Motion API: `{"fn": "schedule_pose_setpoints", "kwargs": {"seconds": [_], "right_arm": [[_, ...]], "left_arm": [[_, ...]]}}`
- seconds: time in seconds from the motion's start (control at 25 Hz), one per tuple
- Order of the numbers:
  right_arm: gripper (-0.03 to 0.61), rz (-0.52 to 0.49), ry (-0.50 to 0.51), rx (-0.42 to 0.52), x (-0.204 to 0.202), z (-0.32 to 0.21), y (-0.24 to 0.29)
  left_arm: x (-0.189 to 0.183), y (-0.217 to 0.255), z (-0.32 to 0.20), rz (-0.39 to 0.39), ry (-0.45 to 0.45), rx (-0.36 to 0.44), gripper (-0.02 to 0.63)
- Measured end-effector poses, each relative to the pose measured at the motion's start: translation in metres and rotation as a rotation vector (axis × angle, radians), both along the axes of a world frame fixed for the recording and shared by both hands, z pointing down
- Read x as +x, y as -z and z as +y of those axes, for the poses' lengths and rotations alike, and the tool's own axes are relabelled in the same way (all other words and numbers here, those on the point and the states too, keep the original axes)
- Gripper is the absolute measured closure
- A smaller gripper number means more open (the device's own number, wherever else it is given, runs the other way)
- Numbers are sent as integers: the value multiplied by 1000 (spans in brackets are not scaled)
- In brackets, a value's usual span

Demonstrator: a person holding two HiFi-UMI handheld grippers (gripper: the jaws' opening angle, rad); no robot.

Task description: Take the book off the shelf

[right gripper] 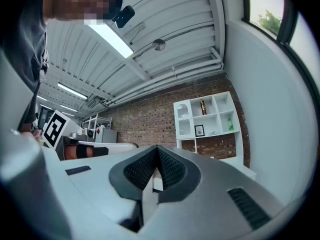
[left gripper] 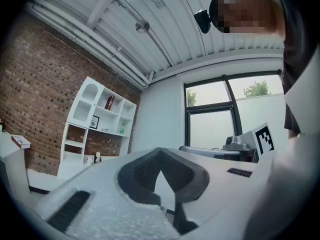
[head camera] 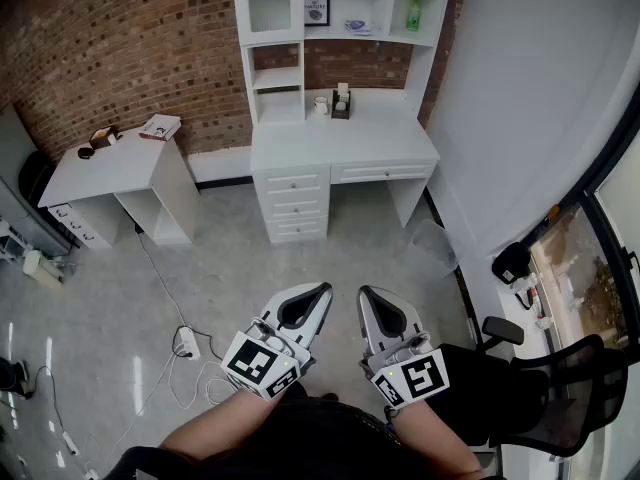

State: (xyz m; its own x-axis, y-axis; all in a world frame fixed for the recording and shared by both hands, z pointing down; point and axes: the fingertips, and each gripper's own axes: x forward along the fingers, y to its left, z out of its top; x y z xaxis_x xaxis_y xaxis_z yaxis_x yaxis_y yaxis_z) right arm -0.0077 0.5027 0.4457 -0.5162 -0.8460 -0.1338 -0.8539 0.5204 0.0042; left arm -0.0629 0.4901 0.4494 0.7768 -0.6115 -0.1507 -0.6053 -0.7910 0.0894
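Note:
A thin book (head camera: 357, 27) lies flat on an upper shelf of the white desk hutch (head camera: 340, 38) across the room; it also shows in the right gripper view as the book (right gripper: 214, 132). Both grippers are held low near my body, far from the shelf. My left gripper (head camera: 322, 291) is shut with nothing between its jaws, its closed tip (left gripper: 160, 152) pointing toward the hutch. My right gripper (head camera: 367, 293) is shut and empty too, seen up close as the right gripper (right gripper: 157, 150).
The white desk (head camera: 340, 148) with drawers stands against the brick wall. It carries a cup (head camera: 321, 106) and a small holder (head camera: 342, 103). A green bottle (head camera: 414, 15) and framed picture (head camera: 317, 9) sit on the shelves. A side table (head camera: 110, 168) stands left, a power strip (head camera: 186, 343) lies on the floor, and an office chair (head camera: 560, 388) is at right.

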Motion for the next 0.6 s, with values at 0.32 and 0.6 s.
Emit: {"fn": "schedule_pose_setpoints", "kwargs": {"seconds": [0.32, 0.6], "right_arm": [[566, 15, 3, -12, -13, -19, -2], [566, 36, 10, -19, -36, -53, -8]], "left_arm": [[-11, -2, -22, 11, 4, -5, 609], [-33, -6, -57, 19, 9, -9, 609]]}}
